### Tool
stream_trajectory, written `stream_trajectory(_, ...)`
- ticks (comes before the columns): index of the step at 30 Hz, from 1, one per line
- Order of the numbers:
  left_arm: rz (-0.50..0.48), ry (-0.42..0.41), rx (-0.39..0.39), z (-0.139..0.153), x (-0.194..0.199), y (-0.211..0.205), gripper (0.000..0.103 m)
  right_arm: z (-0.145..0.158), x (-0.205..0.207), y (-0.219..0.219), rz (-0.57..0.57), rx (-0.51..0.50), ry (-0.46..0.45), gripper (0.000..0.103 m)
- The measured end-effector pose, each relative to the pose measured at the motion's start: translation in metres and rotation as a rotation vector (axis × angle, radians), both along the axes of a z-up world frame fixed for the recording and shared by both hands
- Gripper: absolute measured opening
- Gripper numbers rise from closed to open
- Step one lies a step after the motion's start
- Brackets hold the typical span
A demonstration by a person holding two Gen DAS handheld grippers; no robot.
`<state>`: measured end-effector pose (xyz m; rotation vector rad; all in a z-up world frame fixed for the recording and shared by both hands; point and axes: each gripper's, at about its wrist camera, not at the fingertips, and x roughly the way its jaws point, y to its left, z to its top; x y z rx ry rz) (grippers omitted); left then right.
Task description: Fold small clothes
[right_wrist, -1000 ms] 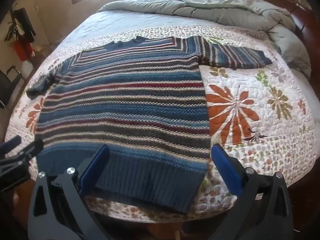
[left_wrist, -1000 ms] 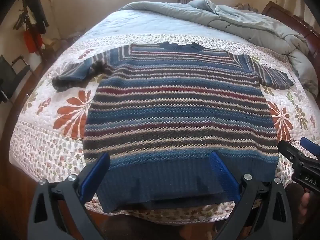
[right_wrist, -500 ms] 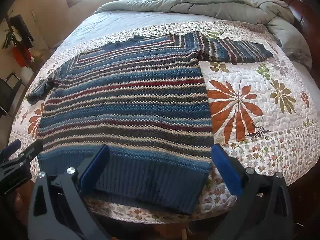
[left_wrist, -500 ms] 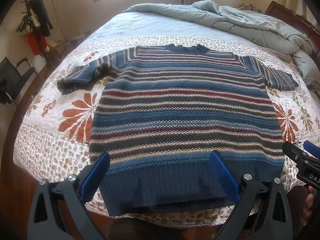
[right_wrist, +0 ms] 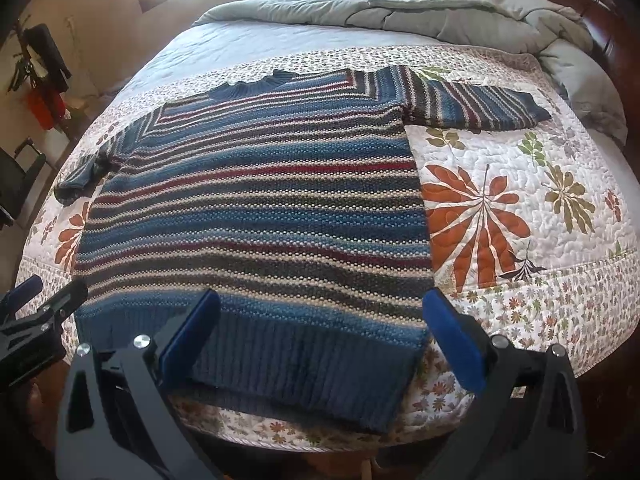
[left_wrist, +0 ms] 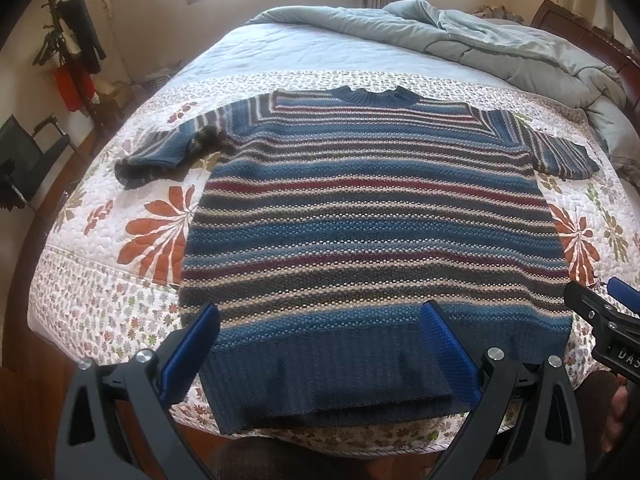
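A striped knit sweater [left_wrist: 372,216] [right_wrist: 256,208] in blue, red, grey and cream lies spread flat on the bed, hem toward me, collar at the far side. Its left sleeve [left_wrist: 160,158] is bunched and partly folded; its right sleeve [right_wrist: 476,104] stretches straight out. My left gripper [left_wrist: 320,320] hovers open above the hem, holding nothing. My right gripper [right_wrist: 320,310] also stands open over the hem's right part, empty. Each gripper shows at the edge of the other's view: the right gripper [left_wrist: 604,320] and the left gripper [right_wrist: 36,312].
The floral quilt [right_wrist: 500,208] covers the bed, with its front edge just below the hem. A rumpled grey duvet [left_wrist: 500,40] is heaped at the back right by a wooden headboard [right_wrist: 600,20]. A chair [left_wrist: 24,156] and a coat stand [left_wrist: 68,48] stand at the left.
Both grippers have pulled back and risen slightly, so the sweater sits a little farther away and more centred. The sweater itself has not moved; both grippers stay open.
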<state>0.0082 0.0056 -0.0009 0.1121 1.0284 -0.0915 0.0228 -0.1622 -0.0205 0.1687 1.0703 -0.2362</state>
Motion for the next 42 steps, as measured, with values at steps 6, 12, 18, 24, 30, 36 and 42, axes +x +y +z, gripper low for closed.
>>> stream_trajectory(6,0.000,-0.002,0.001,-0.0006,0.0001,-0.0007,0.099,-0.0002,-0.0004,-0.0005,0.004,-0.001,-0.003,0.101)
stream_trajectory(12,0.002,-0.004,0.005,-0.0011,-0.0005,-0.0014,0.099,-0.0011,-0.0007,-0.0010,0.002,-0.007,-0.002,0.101)
stream_trajectory(18,0.001,-0.002,0.009,-0.0017,0.0004,-0.0022,0.099,-0.0031,-0.0009,-0.0016,0.005,-0.007,0.002,0.101)
stream_trajectory(24,0.001,-0.002,0.011,-0.0022,0.0008,-0.0024,0.099,-0.0040,-0.0005,-0.0016,0.010,-0.003,0.002,0.101)
stream_trajectory(30,-0.002,-0.004,0.018,-0.0018,0.0002,-0.0027,0.099,-0.0049,-0.0008,-0.0018,0.010,-0.003,-0.002,0.101)
stream_trajectory(36,-0.002,-0.004,0.020,-0.0016,0.0003,-0.0028,0.099,-0.0075,-0.0004,-0.0037,0.008,-0.004,0.008,0.101)
stream_trajectory(42,-0.004,-0.006,0.020,-0.0011,0.0008,-0.0034,0.099,-0.0078,-0.0007,-0.0057,0.005,-0.002,0.008,0.101)
